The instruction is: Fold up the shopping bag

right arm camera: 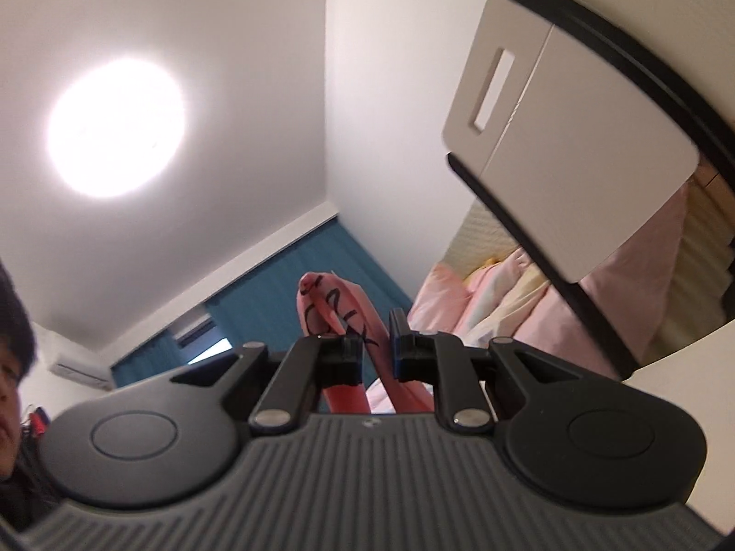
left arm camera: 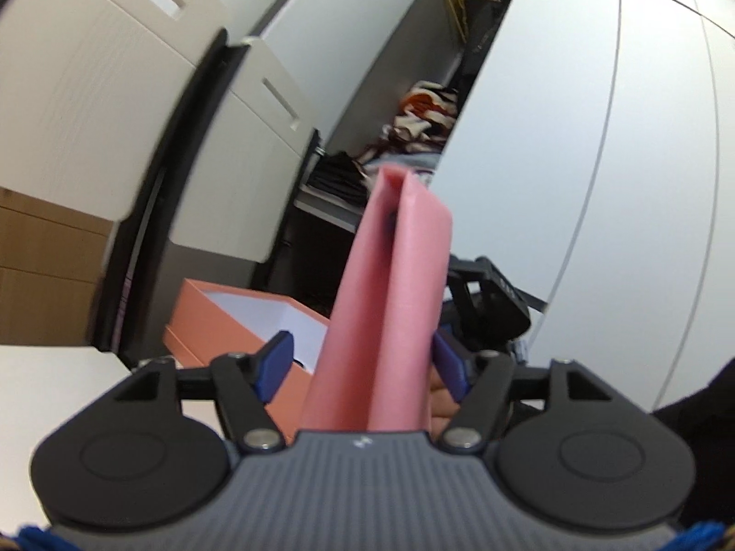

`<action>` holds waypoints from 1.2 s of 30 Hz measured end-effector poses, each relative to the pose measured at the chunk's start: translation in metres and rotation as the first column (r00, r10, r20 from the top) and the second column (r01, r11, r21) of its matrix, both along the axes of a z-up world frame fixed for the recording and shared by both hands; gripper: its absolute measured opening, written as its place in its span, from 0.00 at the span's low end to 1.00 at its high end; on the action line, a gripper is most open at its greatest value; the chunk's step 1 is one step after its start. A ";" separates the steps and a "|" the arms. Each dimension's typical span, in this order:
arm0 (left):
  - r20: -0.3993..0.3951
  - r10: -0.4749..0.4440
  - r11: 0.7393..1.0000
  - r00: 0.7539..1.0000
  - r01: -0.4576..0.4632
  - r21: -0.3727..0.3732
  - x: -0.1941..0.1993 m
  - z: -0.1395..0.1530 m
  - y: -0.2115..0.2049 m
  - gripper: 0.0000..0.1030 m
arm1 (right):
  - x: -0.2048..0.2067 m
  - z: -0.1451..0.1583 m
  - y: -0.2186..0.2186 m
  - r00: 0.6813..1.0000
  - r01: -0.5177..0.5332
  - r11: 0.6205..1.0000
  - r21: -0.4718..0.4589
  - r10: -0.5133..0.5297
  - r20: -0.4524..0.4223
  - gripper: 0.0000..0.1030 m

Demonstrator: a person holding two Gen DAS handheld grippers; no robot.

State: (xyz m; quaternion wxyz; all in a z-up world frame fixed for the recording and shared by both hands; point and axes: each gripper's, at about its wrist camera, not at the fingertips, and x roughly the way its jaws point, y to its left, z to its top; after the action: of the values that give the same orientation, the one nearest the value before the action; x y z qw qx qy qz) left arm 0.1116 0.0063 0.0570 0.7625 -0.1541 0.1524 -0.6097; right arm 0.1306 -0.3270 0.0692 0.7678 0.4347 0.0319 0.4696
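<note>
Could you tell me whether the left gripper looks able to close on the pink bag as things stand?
Probably yes: the left gripper stands open with the folded pink bag already running up between its blue pads, and nothing else sits between them.

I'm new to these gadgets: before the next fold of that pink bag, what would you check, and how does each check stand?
1. Right gripper clamped on the bag: ok.
2. Left gripper open: ok; its left pad stands clear of the bag.
3. Right pad clear of the bag: cannot tell.
4. Bag's layers lined up: cannot tell.
5. Box out of the way below: ok.
</note>
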 end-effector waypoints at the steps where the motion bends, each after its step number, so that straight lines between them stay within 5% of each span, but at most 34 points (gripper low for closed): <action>1: 0.000 -0.017 1.000 1.000 0.017 0.007 -0.001 0.000 -0.003 0.69 | 0.000 0.000 0.001 1.000 -0.024 1.000 0.009 0.024 0.007 0.14; 3: 0.002 -0.052 0.998 0.999 0.052 0.025 -0.003 -0.001 -0.008 0.68 | -0.001 0.000 0.004 0.998 -0.068 0.997 0.024 0.067 0.020 0.14; 8: 0.054 -0.053 0.995 0.997 0.048 0.087 -0.010 0.000 -0.019 0.25 | -0.005 0.002 0.010 0.995 -0.087 0.996 -0.019 0.088 0.039 0.15; 11: 0.076 -0.013 0.997 0.997 0.007 0.078 -0.011 0.000 -0.017 0.17 | -0.004 0.002 0.005 1.000 -0.008 0.998 -0.055 0.009 0.025 0.19; 13: 0.102 0.047 0.996 0.994 -0.055 0.077 -0.012 0.001 -0.014 0.15 | -0.003 0.000 0.000 0.997 0.077 0.993 -0.092 -0.076 0.011 0.33; 14: 0.112 0.080 0.993 0.990 -0.088 0.074 -0.012 0.001 -0.012 0.15 | -0.004 -0.001 -0.003 0.993 0.118 0.987 -0.105 -0.119 0.000 0.51; 17: 0.153 0.207 0.970 0.966 -0.223 0.094 -0.012 0.002 -0.006 0.15 | -0.005 -0.004 -0.011 0.973 0.222 0.964 -0.149 -0.228 -0.025 0.71; 20: 0.212 0.286 0.930 0.935 -0.324 0.174 -0.012 0.000 -0.010 0.15 | -0.002 -0.006 -0.015 0.952 0.285 0.936 -0.205 -0.301 -0.052 0.73; 23: 0.287 0.292 0.886 0.912 -0.371 0.277 -0.013 -0.005 -0.027 0.16 | 0.001 -0.007 -0.005 0.954 0.276 0.930 -0.244 -0.296 -0.049 0.86; 26: 0.355 0.252 0.849 0.900 -0.382 0.366 -0.019 -0.012 -0.042 0.16 | 0.001 -0.004 0.013 0.962 0.254 0.921 -0.296 -0.272 -0.021 0.86; 31: 0.423 0.233 0.806 0.876 -0.417 0.420 -0.028 -0.015 -0.061 0.17 | 0.005 -0.008 0.038 0.953 0.255 0.872 -0.417 -0.299 -0.042 0.86; 36: 0.492 0.175 0.761 0.853 -0.434 0.482 -0.042 -0.019 -0.080 0.17 | 0.010 -0.012 0.039 0.956 0.219 0.884 -0.412 -0.279 -0.089 0.86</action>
State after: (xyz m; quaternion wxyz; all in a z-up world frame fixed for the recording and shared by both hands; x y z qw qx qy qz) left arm 0.0694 -0.0734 0.0382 0.8776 0.1953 0.1350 -0.4166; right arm 0.1405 -0.2880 0.0571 0.8896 0.3030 0.1264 0.3175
